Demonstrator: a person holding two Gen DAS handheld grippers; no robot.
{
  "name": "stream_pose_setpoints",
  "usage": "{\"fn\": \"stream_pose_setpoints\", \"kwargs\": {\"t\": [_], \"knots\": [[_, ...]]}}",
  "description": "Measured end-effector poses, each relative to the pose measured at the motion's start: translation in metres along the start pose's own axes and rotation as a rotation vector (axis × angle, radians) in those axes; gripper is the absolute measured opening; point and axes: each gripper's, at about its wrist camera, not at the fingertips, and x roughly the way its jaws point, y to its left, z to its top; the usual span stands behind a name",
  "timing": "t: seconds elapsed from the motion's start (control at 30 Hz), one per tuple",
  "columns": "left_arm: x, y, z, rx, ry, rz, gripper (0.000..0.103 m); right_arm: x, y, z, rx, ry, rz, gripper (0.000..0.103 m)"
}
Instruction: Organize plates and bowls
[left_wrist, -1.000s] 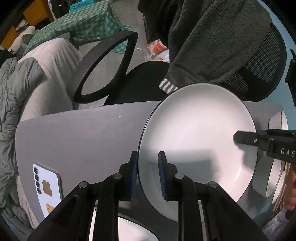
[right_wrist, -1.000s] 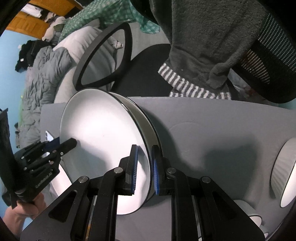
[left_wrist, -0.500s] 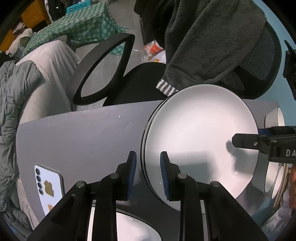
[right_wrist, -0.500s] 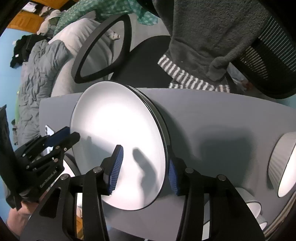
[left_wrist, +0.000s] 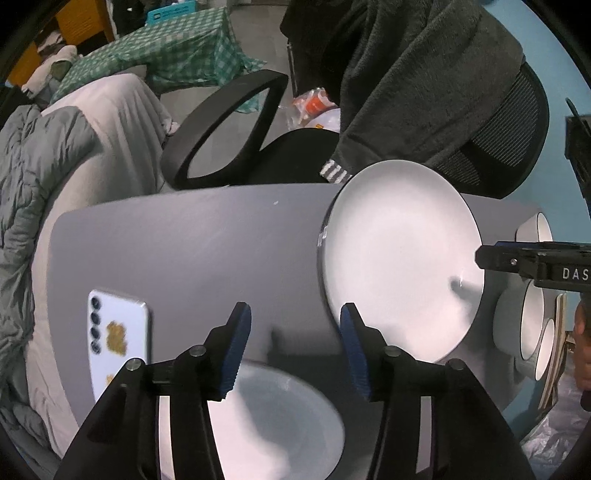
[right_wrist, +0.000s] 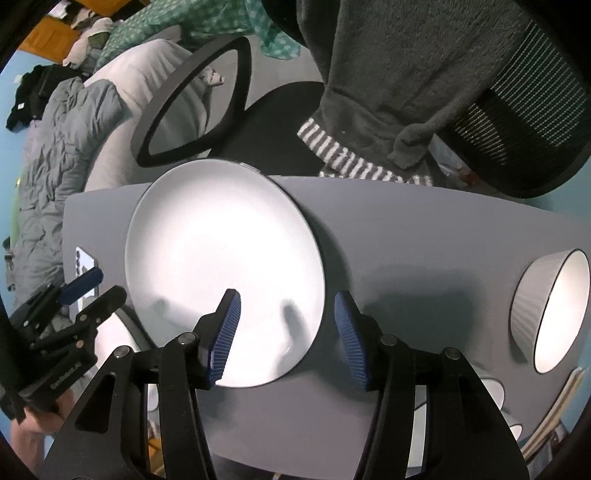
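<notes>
A white plate with a dark rim lies flat on the grey table; it also shows in the right wrist view. My left gripper is open and empty, just left of that plate and above a second white plate at the near edge. My right gripper is open and empty, its jaws either side of the first plate's near right rim. A ribbed white bowl lies on its side at the right. More bowls lie past the plate.
A white phone lies on the table at the left. A black office chair with a dark sweater over it stands behind the table. A bed with grey bedding is at the left.
Both grippers have opened and let go of the plate. It has settled flat on the table. Both grippers have drawn back from it, the left one moving leftwards.
</notes>
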Motion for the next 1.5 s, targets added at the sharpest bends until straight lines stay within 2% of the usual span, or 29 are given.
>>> {"fn": "stream_pose_setpoints", "kwargs": {"t": [0.17,0.47,0.67,0.87,1.17,1.23,1.3,1.37,1.43,1.5], "knots": [[-0.019,0.024,-0.020,-0.020,-0.024,-0.011,0.062,-0.010,0.020,-0.027,-0.050,-0.041,-0.002,0.059],[-0.028,0.072,-0.061,-0.055,-0.007,0.022,0.063,-0.007,0.061,-0.077,-0.106,-0.045,0.081,0.059],[-0.024,0.095,-0.077,-0.066,0.001,0.035,0.063,0.007,0.087,-0.096,-0.120,-0.032,0.140,0.059],[-0.016,0.108,-0.084,-0.081,0.001,0.019,0.063,0.027,0.111,-0.102,-0.129,-0.007,0.203,0.059],[-0.003,0.110,-0.094,-0.047,0.011,-0.001,0.062,0.057,0.135,-0.101,-0.144,-0.004,0.216,0.059],[-0.001,0.109,-0.094,-0.042,0.015,-0.010,0.057,0.065,0.138,-0.099,-0.148,0.000,0.193,0.059],[0.001,0.109,-0.094,-0.039,0.024,-0.019,0.048,0.069,0.136,-0.102,-0.147,0.001,0.188,0.049],[0.002,0.109,-0.095,-0.038,0.026,-0.016,0.046,0.076,0.135,-0.101,-0.147,0.016,0.184,0.038],[0.002,0.110,-0.095,-0.037,0.023,0.000,0.041,0.080,0.134,-0.102,-0.138,0.019,0.175,0.033],[0.002,0.111,-0.097,-0.040,0.018,0.020,0.030,0.081,0.132,-0.102,-0.127,0.016,0.173,0.029]]}}
